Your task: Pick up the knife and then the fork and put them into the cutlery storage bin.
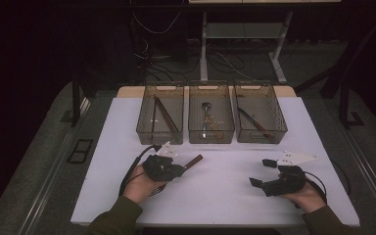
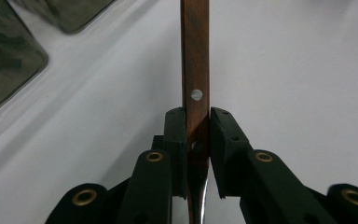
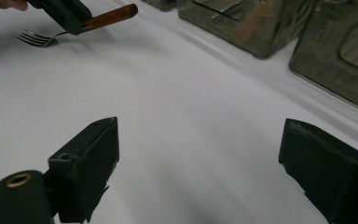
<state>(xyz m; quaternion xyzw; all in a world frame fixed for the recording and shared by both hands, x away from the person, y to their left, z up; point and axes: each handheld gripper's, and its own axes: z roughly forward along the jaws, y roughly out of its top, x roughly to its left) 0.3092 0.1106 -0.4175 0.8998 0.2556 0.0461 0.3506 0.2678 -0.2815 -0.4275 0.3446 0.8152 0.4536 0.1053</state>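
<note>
Fork (image 3: 51, 32) held by left gripper (image 2: 197, 140), jaws closed on the wooden handle near where it meets the metal shank; the rivet shows just beyond the pads. In the right gripper view the tines hang behind the gripper, low over the white table (image 1: 215, 196), and the handle end points toward the bins. Contact between tines and table: cannot tell.

Right gripper (image 3: 200, 168) rests low at the right of the table, jaws spread wide, holding nothing.

Three clear bins along the far edge: left bin (image 1: 160, 128) with long thin sticks, likely chopsticks; middle bin (image 1: 211, 131) with a spoon; right bin (image 1: 261, 132) with a dark-handled utensil, possibly a knife.

Judgement: sorting cutlery by type; which bin takes the fork is not evident. For a clean drop, lift until the tines clear the bin rim, turn the fork parallel to the bin's long side, lower inside the walls, then release. The grip sits toward one end of the handle, so the fork may pivot; move slowly.
</note>
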